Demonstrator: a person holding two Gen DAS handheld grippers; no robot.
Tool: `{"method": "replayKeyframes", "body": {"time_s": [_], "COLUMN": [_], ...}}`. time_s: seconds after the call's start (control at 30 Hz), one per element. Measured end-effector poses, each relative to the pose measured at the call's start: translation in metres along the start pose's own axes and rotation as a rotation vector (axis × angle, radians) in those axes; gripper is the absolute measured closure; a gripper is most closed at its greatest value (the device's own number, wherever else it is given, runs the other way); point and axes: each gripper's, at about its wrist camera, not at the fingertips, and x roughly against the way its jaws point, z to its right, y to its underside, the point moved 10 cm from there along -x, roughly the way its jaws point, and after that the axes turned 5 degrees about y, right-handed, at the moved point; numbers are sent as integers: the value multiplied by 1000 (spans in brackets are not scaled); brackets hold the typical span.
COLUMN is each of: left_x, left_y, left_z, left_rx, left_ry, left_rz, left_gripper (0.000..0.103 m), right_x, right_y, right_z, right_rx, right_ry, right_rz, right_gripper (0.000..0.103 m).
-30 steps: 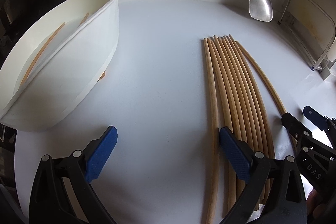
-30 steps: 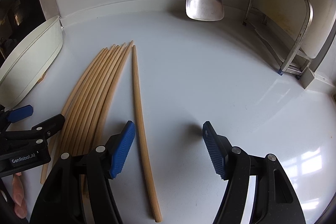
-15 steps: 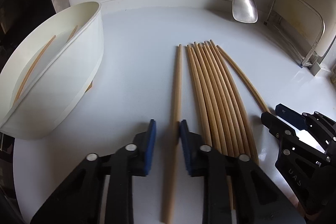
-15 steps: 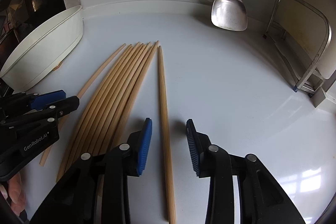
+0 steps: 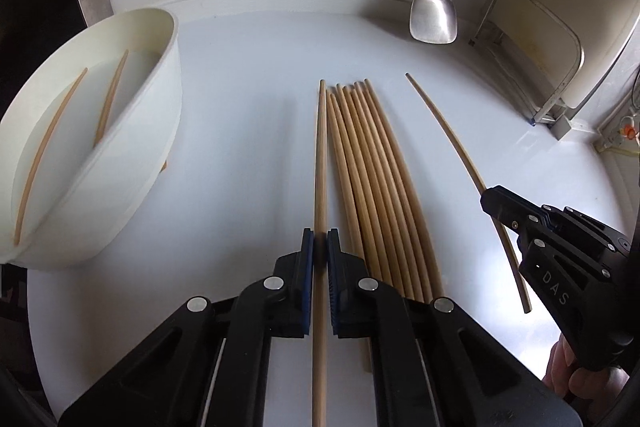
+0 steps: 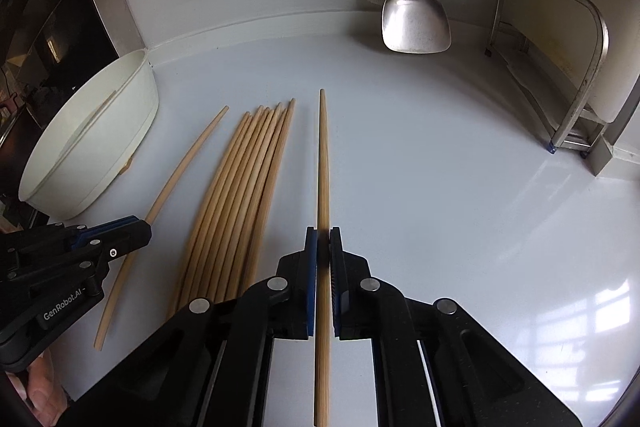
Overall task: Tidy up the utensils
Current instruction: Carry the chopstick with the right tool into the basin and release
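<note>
Between the left gripper's (image 5: 320, 247) blue pads sits one wooden chopstick (image 5: 321, 163), long axis pointing straight to 12 o'clock, just left of the chopstick bundle (image 5: 372, 187). Right gripper (image 6: 323, 239) is clamped on its own chopstick (image 6: 322, 167), same heading. Both are smooth, round, tapered sticks. White plastic tub (image 5: 132, 163) waits at 10 o'clock, so I'd guess the left is nearer for the drop.

Bright, even daylight on your white counter (image 6: 440, 187), window glare at its lower right in the right wrist view, soft shadows under the chopsticks (image 5: 372, 187), heavy fisheye bending and dark corners, your nearest gripper parts slightly soft.
</note>
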Motion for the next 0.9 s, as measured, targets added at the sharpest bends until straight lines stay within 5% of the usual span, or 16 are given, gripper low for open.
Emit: {"method": "replayKeyframes", "body": {"time_s": [0.23,0.47,0.9], "left_x": [64,112,119], "left_y": [-30,-59,-58], "left_z": [-19,-89,-240], "left_rx": [-20,23,131], "left_ry": [13,-40,-132], "left_rz": [59,124,72], "left_gripper": [96,96,96], "right_x": [42,67,27], "right_y": [-29,-61,-97], "right_z": [-26,-89,-238], "right_rx": [17,17,71], "right_ry": [12,-40,-127], "right_rz": [38,53,-2], "right_gripper": [97,97,97]}}
